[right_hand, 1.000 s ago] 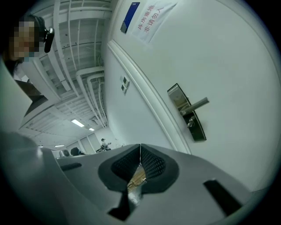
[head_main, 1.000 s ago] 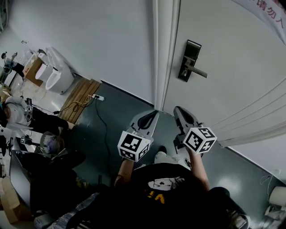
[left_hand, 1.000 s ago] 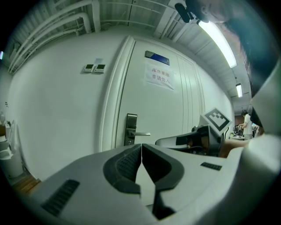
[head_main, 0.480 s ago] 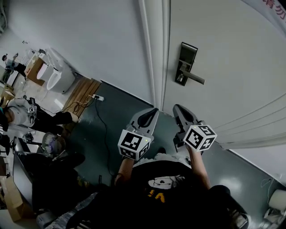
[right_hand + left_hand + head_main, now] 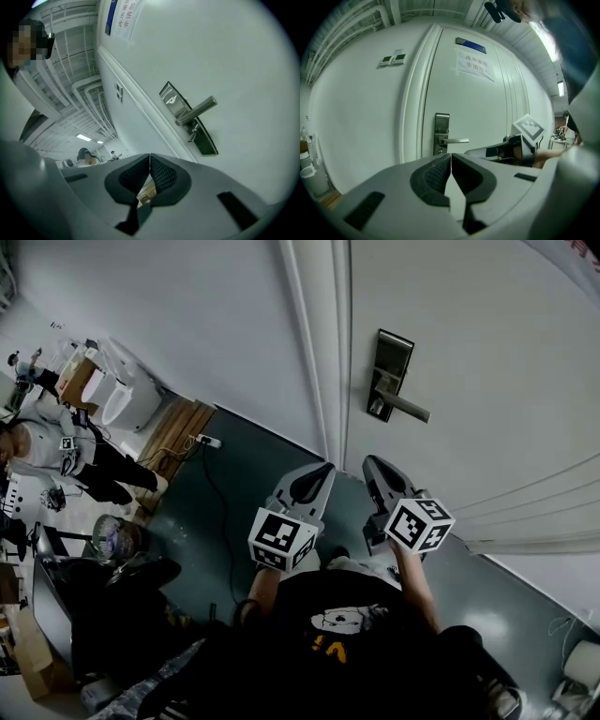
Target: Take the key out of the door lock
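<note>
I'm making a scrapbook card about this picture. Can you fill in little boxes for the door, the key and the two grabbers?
door: white
lock: dark metal plate with a lever handle
key: sticks out of the lock just under the lever handle, not yet taken out
left gripper: jaws together, nothing between them, away from the lock
right gripper: jaws together, nothing between them, away from the lock

Lock plate (image 5: 393,367) brushed metal, semi-gloss; door (image 5: 497,343) smooth, matt

Open path to lock (image 5: 390,371) — lever (image 5: 409,410) beside
</note>
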